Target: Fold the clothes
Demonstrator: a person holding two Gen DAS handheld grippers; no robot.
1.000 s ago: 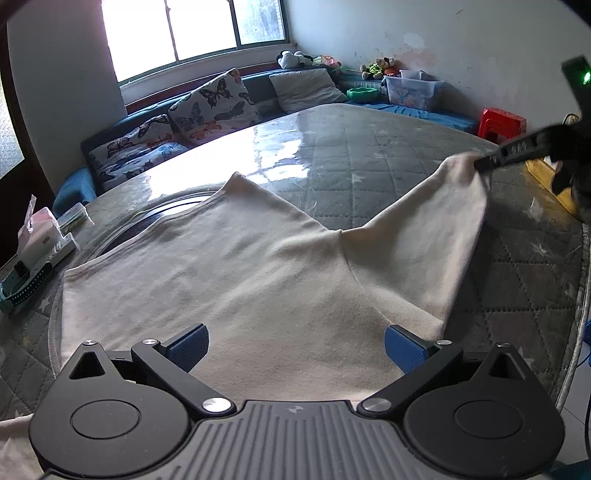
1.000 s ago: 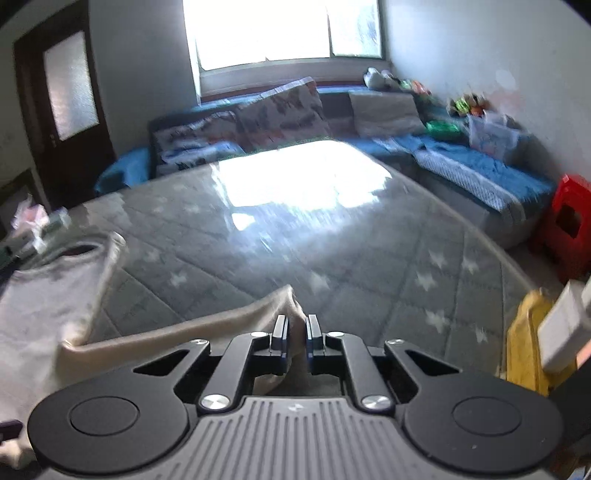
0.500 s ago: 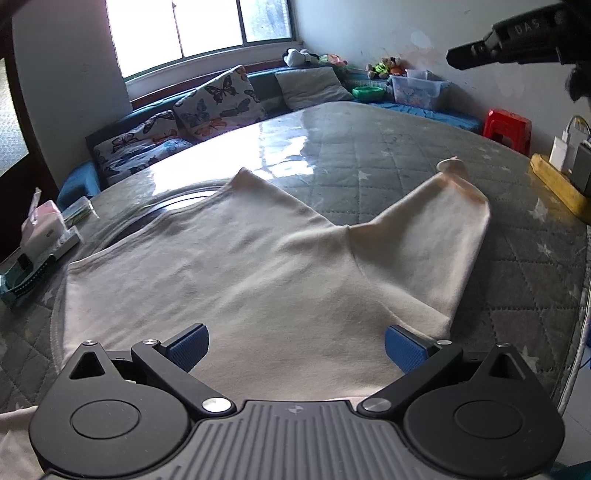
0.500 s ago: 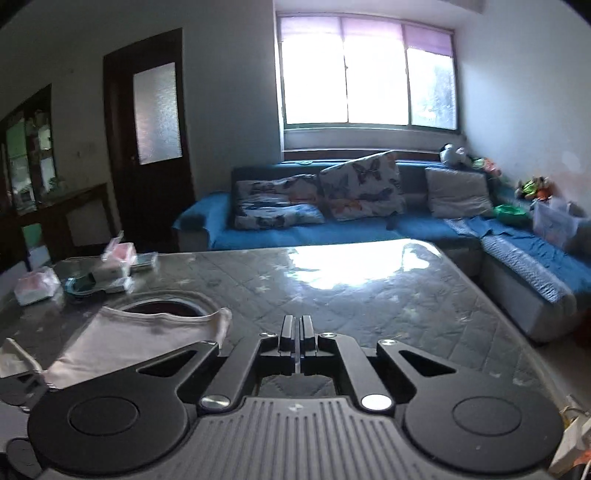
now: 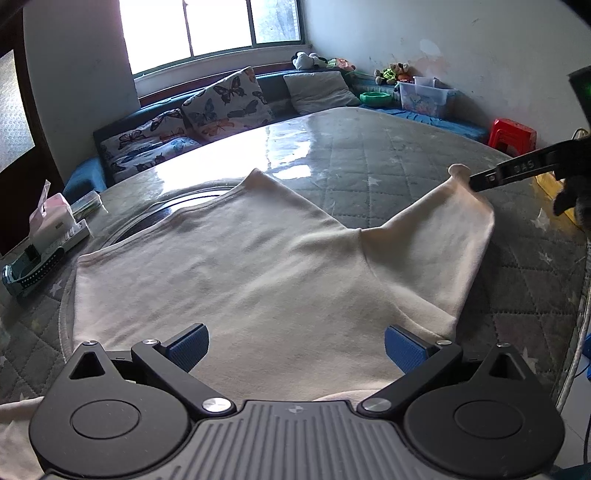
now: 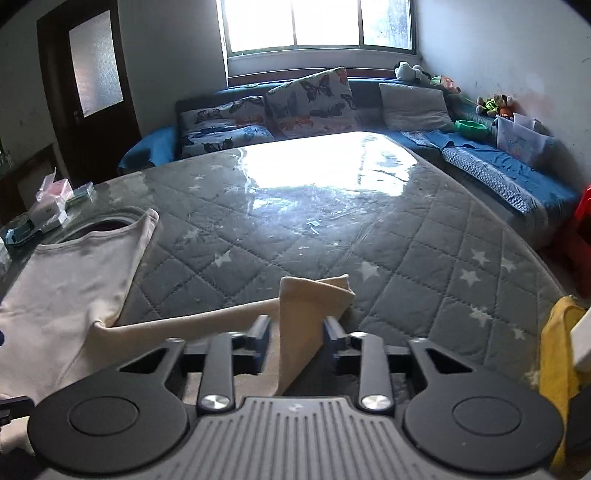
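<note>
Item: cream garment [image 5: 258, 280], sleeve end sitting between our right fingers.

We are holding the left hand-held gripper [image 5: 295, 347] wide open over the near hem, gripping nothing. The right hand-held gripper [image 6: 297, 338] is standing partly open, straddling the sleeve [image 6: 306, 317], not yet pinching. The sleeve is running leftward to the body, spread flat on the quilted bench [image 6: 424, 258]; the right arm is nearer.

Butterfly cushions [image 6: 308, 101] line the blue sofa [image 6: 517, 173] under the window [image 6: 317, 22]. A red stool [image 5: 511, 133] stands near the quilted table [image 6: 406, 236].
</note>
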